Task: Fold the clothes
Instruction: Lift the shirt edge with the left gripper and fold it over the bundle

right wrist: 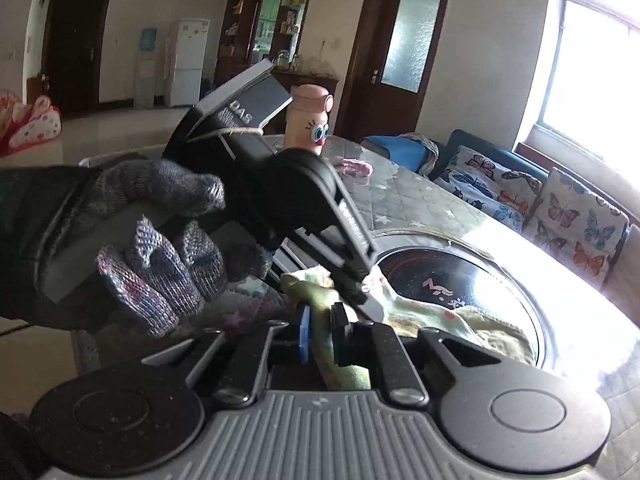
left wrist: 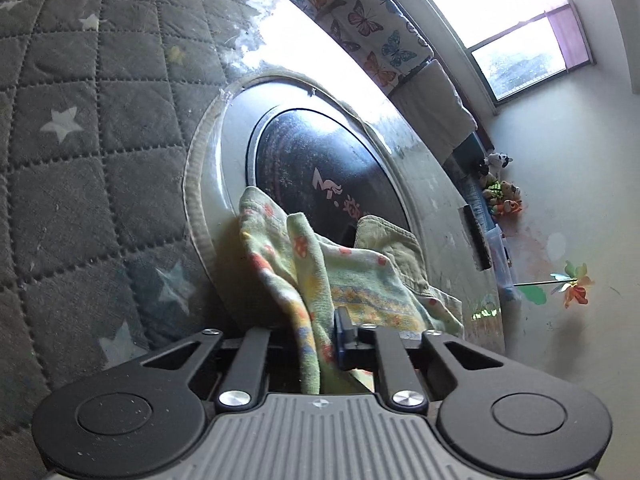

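Note:
A light green cloth with an orange and yellow flower print (left wrist: 304,276) hangs from my left gripper (left wrist: 320,340), which is shut on it. It drapes onto the round black hotplate (left wrist: 320,168) set in the table. In the right wrist view my right gripper (right wrist: 320,336) is shut on the same cloth (right wrist: 320,292), right beside the left gripper (right wrist: 360,284), which a gloved hand (right wrist: 160,264) holds from the left. The rest of the cloth (right wrist: 480,328) lies on the hotplate (right wrist: 440,280).
A grey quilted table cover with white stars (left wrist: 80,160) surrounds the hotplate. A pink toy bottle with eyes (right wrist: 310,120) and a pink cloth (right wrist: 354,167) sit at the table's far side. A butterfly-print sofa (right wrist: 560,208) stands under the window.

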`<state>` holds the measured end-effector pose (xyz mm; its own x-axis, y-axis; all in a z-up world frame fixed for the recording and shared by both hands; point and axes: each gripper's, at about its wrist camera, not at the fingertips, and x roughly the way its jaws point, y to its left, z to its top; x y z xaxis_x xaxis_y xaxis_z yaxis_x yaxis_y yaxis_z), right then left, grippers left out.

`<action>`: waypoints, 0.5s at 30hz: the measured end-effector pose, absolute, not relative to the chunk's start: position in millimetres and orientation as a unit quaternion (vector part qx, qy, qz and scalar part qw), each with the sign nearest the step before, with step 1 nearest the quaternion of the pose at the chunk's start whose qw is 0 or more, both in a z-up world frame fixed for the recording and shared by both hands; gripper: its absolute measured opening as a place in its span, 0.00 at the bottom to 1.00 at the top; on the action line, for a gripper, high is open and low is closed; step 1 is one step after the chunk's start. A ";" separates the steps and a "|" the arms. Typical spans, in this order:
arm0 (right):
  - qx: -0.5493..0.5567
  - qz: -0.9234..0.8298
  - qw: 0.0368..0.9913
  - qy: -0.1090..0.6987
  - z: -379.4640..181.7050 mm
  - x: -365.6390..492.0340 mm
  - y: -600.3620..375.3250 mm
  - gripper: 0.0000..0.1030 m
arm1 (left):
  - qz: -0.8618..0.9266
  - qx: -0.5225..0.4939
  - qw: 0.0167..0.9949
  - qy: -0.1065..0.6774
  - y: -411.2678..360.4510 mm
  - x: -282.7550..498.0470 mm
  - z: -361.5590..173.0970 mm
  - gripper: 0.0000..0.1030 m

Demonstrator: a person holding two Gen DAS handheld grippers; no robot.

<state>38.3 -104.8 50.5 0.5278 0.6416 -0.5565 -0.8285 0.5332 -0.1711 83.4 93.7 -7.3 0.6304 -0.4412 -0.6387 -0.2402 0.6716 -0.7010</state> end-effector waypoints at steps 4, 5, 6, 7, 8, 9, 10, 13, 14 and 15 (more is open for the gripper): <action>-0.189 0.415 0.860 0.228 55.4 46.4 -123.0 0.14 | -0.059 -0.392 0.813 0.426 92.2 83.6 -8.3 0.11; -0.186 0.408 0.864 0.230 55.5 47.6 -127.7 0.14 | -0.059 -0.392 0.813 0.426 91.6 83.6 -8.9 0.11; -0.183 0.399 0.868 0.234 55.3 50.0 -133.1 0.14 | -0.060 -0.392 0.814 0.425 91.5 83.2 -9.2 0.11; -0.178 0.382 0.873 0.245 53.7 57.5 -142.0 0.14 | -0.060 -0.392 0.814 0.425 91.4 82.8 -9.4 0.11; -0.173 0.365 0.878 0.257 52.1 65.0 -150.8 0.14 | -0.061 -0.391 0.814 0.424 91.3 82.6 -9.7 0.11; -0.169 0.348 0.883 0.267 50.1 72.0 -159.6 0.14 | -0.061 -0.390 0.815 0.424 91.0 82.7 -9.6 0.11; -0.167 0.328 0.888 0.277 45.8 76.8 -168.4 0.14 | -0.061 -0.388 0.816 0.424 90.8 82.9 -9.6 0.11; -0.158 0.270 0.901 0.301 32.5 89.3 -196.4 0.14 | -0.060 -0.384 0.818 0.425 90.3 83.1 -9.7 0.11; -0.152 0.250 0.905 0.309 28.0 99.6 -204.7 0.14 | -0.060 -0.383 0.818 0.425 90.1 83.0 -9.9 0.11; -0.146 0.230 0.909 0.316 23.7 109.3 -213.4 0.14 | -0.060 -0.380 0.819 0.425 89.4 83.1 -9.4 0.11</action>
